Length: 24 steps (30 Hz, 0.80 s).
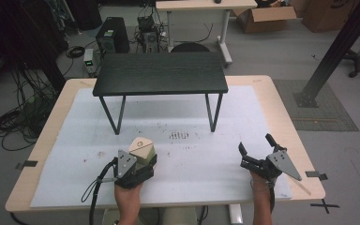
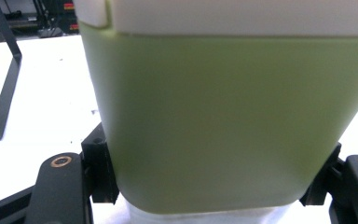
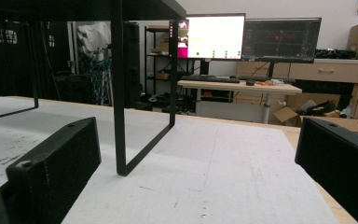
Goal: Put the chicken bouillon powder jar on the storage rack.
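Your left gripper (image 1: pixel 138 164) is clamped on the green container (image 1: pixel 143 152), which sits near the front edge of the counter (image 1: pixel 281 101), left of centre, on the white sheet (image 1: pixel 168 154) that covers most of the counter top. From the high view, the container's cream lid (image 1: pixel 140 146) faces up and shows a small round mark. In the left gripper view, the green body (image 2: pixel 228 116) is very close to the camera, with a black jaw pressed against each lower side and the cream lid band (image 2: pixel 242 16) across the top.

Your right gripper (image 1: pixel 258 152) rests at the front right of the counter, well apart from the container, with its jaws spread wide and nothing between them. In the right gripper view, its two black jaws stand far apart at the picture's lower corners, with only bare white sheet between them.

The small black table (image 1: pixel 159 72) stands on the sheet at the back of the counter, beyond both grippers. One of its thin legs (image 3: pixel 117 88) rises just ahead of your right gripper.
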Each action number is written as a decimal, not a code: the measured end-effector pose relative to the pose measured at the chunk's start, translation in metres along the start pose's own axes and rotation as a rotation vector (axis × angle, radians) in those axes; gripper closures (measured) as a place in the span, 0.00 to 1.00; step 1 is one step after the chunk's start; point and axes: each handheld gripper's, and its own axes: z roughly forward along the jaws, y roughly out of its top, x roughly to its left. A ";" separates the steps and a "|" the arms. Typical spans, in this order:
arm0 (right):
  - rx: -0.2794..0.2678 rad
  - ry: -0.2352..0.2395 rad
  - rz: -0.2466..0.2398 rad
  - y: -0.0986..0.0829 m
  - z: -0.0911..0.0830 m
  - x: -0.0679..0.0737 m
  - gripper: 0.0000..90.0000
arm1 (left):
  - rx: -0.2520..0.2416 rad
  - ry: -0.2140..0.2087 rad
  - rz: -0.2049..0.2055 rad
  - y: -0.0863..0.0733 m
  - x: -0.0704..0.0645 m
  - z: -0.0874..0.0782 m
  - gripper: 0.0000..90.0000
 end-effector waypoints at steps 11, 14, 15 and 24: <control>0.001 0.000 0.000 0.000 0.000 0.000 0.00 | -0.145 -0.023 -0.022 0.031 0.009 -0.021 0.31; 0.003 0.001 -0.001 0.000 0.000 0.000 0.00 | -0.173 -0.026 -0.019 0.041 0.010 -0.025 0.32; 0.004 0.001 0.000 0.000 0.000 0.000 0.00 | -0.181 -0.026 -0.016 0.044 0.011 -0.027 0.32; 0.007 0.001 0.000 0.000 0.001 0.000 0.00 | -0.230 -0.041 -0.001 0.071 0.010 -0.034 0.32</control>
